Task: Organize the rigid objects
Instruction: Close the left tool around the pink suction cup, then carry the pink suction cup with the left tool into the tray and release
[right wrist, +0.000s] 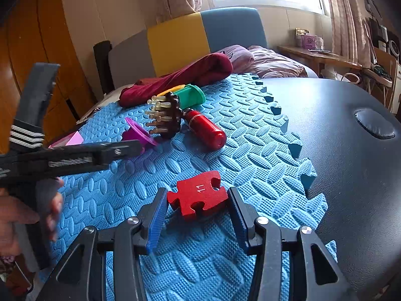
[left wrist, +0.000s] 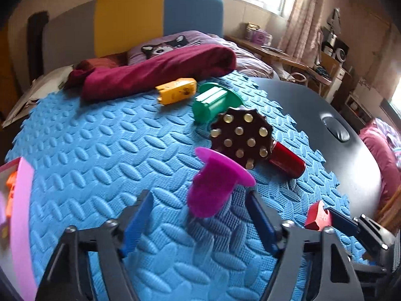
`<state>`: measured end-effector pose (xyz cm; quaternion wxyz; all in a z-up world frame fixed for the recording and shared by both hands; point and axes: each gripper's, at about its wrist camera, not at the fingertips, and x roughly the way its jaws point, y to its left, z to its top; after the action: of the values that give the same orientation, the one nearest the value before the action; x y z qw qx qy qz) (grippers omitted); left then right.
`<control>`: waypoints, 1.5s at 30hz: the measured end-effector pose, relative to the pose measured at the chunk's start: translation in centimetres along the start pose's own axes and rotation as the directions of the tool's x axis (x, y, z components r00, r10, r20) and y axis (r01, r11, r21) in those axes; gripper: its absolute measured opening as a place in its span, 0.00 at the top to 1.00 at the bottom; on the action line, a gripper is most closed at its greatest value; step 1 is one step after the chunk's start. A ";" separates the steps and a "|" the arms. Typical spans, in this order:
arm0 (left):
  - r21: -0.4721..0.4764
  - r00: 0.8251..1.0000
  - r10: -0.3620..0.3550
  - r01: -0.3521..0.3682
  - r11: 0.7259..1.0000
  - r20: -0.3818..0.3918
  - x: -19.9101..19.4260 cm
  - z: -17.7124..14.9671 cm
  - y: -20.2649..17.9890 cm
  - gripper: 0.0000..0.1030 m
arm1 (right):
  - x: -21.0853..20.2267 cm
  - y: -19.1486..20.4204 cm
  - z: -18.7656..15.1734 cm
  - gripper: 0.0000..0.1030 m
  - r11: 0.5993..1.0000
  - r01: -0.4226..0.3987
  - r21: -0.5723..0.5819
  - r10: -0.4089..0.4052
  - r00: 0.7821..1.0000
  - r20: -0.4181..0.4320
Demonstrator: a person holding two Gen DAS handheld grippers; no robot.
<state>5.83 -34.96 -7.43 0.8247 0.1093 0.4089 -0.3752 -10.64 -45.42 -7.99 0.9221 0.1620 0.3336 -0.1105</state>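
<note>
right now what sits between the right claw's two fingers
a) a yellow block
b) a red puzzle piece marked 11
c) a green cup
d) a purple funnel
b: in the right wrist view the red puzzle piece with 11 printed on it lies on the blue foam mat between the right claw fingers.

Before my left claw a magenta flanged cup point(left wrist: 213, 185) stands tilted on the blue foam mat point(left wrist: 100, 150), flange uppermost; beyond it lies a dark brown round massager point(left wrist: 241, 135) with pale studs, touching a red cylinder point(left wrist: 287, 160) on its side. Farther back, a green flanged cup point(left wrist: 215, 101) and a yellow block point(left wrist: 176, 90) lie toppled. A red puzzle piece point(right wrist: 198, 194) marked 11 sits between my right claw's pads.
</note>
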 end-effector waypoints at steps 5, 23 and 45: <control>0.027 1.000 -0.028 0.028 0.999 -0.008 0.0 -0.1 -0.5 0.67 | 0.0 -0.1 0.0 0.53 1.000 -0.006 0.003 0.006 1.000 0.007; 0.009 1.000 0.004 -0.004 1.000 -0.025 -3.5 -0.1 0.0 0.70 | -0.1 -0.3 0.0 0.53 1.000 -0.015 0.010 0.015 1.000 0.009; -0.029 1.000 0.023 -0.023 0.999 0.019 -4.3 -0.7 0.0 0.70 | -0.2 -0.3 -0.1 0.53 1.000 -0.018 0.011 0.018 1.000 0.014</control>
<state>3.78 -32.39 -4.64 0.8344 0.0984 0.4049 -0.3607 -10.94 -45.60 -7.97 0.9244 0.1692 0.3251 -0.1052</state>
